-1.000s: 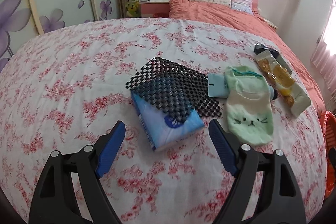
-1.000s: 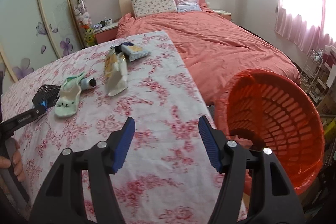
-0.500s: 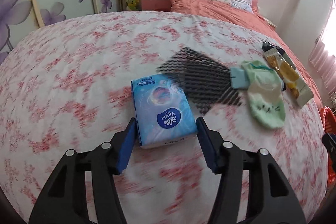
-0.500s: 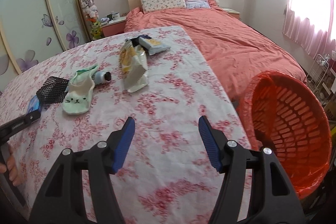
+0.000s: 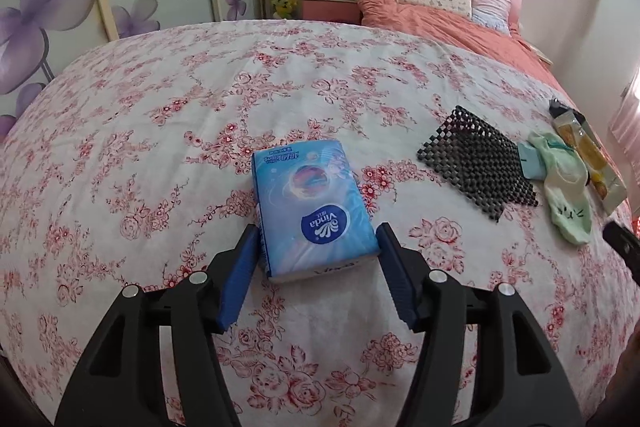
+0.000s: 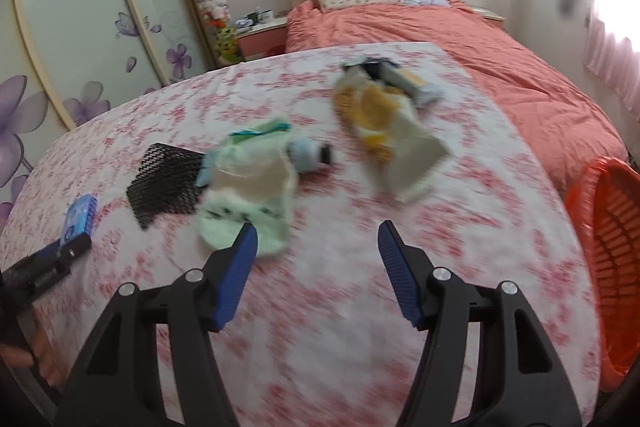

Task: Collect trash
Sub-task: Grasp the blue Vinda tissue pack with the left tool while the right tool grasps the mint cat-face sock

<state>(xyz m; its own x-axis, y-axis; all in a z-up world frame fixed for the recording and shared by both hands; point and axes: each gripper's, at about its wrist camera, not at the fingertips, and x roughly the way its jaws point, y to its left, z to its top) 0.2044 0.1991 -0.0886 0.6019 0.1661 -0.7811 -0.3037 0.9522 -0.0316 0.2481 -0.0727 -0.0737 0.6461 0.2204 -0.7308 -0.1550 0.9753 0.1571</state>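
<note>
The left gripper is low over the surface with its blue pads pressed against both sides of a tissue pack. The right gripper hovers higher, its fingers spread wide apart with nothing between them.

A blue tissue pack lies flat on the floral cloth, clamped at its near end.

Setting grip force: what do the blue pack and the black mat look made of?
Blue rectangular tissue pack: thin glossy plastic film, judging by the sheen and printed logo; likely soft inside. Black perforated grid mat: matte, probably rubbery foam mesh, lying flat with open holes.
</note>
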